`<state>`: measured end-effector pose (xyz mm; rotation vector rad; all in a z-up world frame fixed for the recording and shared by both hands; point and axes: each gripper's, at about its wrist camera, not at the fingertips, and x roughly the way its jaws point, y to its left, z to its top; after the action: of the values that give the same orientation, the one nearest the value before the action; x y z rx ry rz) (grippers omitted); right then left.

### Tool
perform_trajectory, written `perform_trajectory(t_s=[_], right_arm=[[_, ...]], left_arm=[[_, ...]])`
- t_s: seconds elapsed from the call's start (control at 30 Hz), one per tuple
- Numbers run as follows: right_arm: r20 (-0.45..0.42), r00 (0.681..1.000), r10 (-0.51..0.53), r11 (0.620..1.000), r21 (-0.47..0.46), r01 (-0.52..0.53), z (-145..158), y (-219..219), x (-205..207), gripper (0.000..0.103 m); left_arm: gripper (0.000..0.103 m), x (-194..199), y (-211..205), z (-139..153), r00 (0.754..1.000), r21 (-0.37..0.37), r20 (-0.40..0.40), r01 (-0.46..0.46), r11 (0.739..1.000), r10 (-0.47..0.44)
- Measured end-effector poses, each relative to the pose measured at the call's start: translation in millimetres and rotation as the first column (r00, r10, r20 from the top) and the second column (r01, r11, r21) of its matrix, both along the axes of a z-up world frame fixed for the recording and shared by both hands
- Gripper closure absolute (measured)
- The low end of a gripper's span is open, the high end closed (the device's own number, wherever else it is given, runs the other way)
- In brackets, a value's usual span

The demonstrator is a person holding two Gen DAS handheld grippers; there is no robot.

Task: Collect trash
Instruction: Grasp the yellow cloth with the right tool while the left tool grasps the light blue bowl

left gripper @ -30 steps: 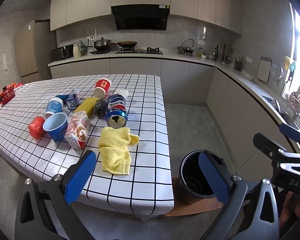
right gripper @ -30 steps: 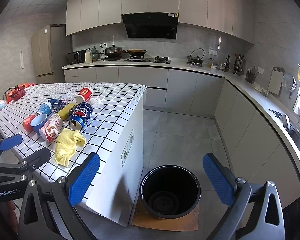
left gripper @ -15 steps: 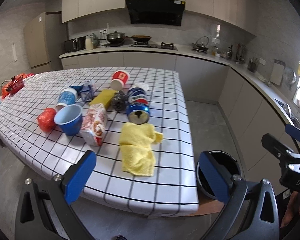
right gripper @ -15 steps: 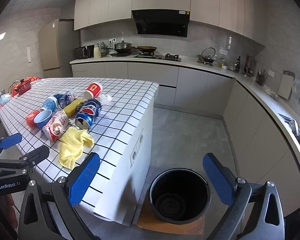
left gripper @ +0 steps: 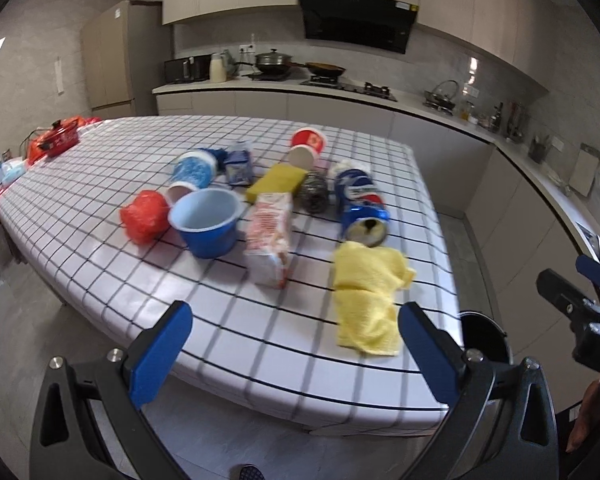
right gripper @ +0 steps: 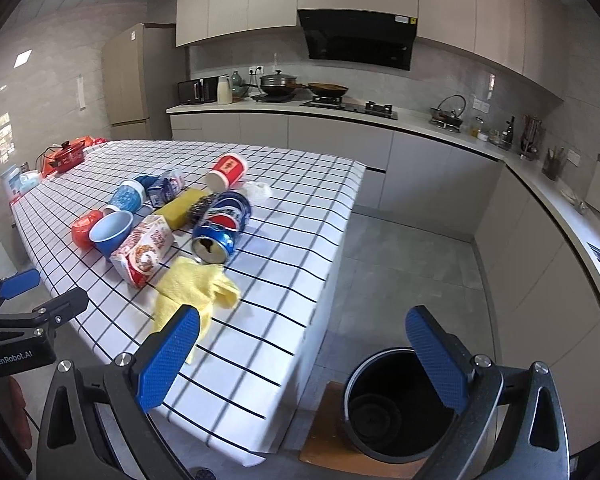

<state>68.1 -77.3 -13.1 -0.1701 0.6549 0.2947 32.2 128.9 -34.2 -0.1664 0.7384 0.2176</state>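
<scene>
- The checkered table (left gripper: 100, 256) fills way more of the left wrist view than a second ago, and the clutter sits closer and more centered; the black bin (right gripper: 384, 408) has slid almost out of that view, just a sliver showing at the table's right end.
- Only the right wrist view shows the bin properly: on the floor on a wooden board (right gripper: 320, 440), just past the table corner, open.
- Left gripper (left gripper: 296, 352) is spread wide over the near table edge, holding nothing. Right gripper (right gripper: 304, 360) is spread too, empty, hanging between the table corner and the bin.
- Trash is bunched mid-table: snack bag (left gripper: 270, 236), Pepsi can (left gripper: 362, 208) on its side, blue cup (left gripper: 208, 224), red paper cup (left gripper: 306, 146).
- Yellow cloth (left gripper: 366, 300) lies nearest the edge, touching the can's mouth.
</scene>
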Motion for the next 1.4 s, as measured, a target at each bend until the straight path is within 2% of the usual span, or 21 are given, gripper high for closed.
perform_trajectory(t_s=[0.17,0.33,0.57,0.8,0.9,1.07,1.17,1.23,1.4], right_arm=[[-0.016,1.0,0.015,1.0,0.003,-0.015,-5.5,26.1,5.7,0.0],[-0.035,0.999,0.029,1.0,0.001,-0.029,-15.4,58.6,9.6,0.0],[-0.082,0.996,0.032,0.999,-0.007,-0.033,-35.2,97.3,18.2,0.007],[-0.146,0.989,-0.001,1.0,-0.007,0.0,-64.4,124.8,38.1,0.01],[-0.191,0.981,-0.031,1.0,-0.005,0.031,-82.3,131.6,51.1,0.015],[-0.214,0.974,-0.066,0.998,0.0,0.068,-97.3,137.8,64.6,0.015],[-0.224,0.97,-0.091,0.996,0.006,0.095,-102.9,137.0,75.9,0.022],[-0.219,0.969,-0.111,0.993,0.013,0.116,-103.6,134.4,84.7,0.033],[-0.211,0.966,-0.149,0.987,0.026,0.158,-103.9,127.6,111.6,0.035]], left_arm=[[0.0,-1.5,36.8,-9.2,1.0,-0.062,-0.01,-0.026,0.998,0.025],[0.0,5.3,61.0,-19.4,1.0,-0.047,-0.025,-0.005,0.999,0.004],[0.013,16.0,94.3,-36.2,0.999,-0.062,-0.031,0.042,0.997,-0.044],[0.013,49.6,123.2,-59.0,0.998,-0.068,-0.031,0.059,0.996,-0.062],[0.013,66.4,131.2,-67.2,0.997,-0.081,-0.029,0.072,0.994,-0.074],[0.013,89.8,133.6,-75.1,0.993,-0.083,-0.034,0.112,0.99,-0.116],[0.013,99.9,135.1,-76.0,0.99,-0.1,-0.039,0.129,0.987,-0.133],[0.013,105.4,134.8,-74.1,0.989,-0.103,-0.037,0.138,0.985,-0.143],[0.013,112.4,134.3,-73.0,0.987,-0.109,-0.039,0.151,0.983,-0.156]])
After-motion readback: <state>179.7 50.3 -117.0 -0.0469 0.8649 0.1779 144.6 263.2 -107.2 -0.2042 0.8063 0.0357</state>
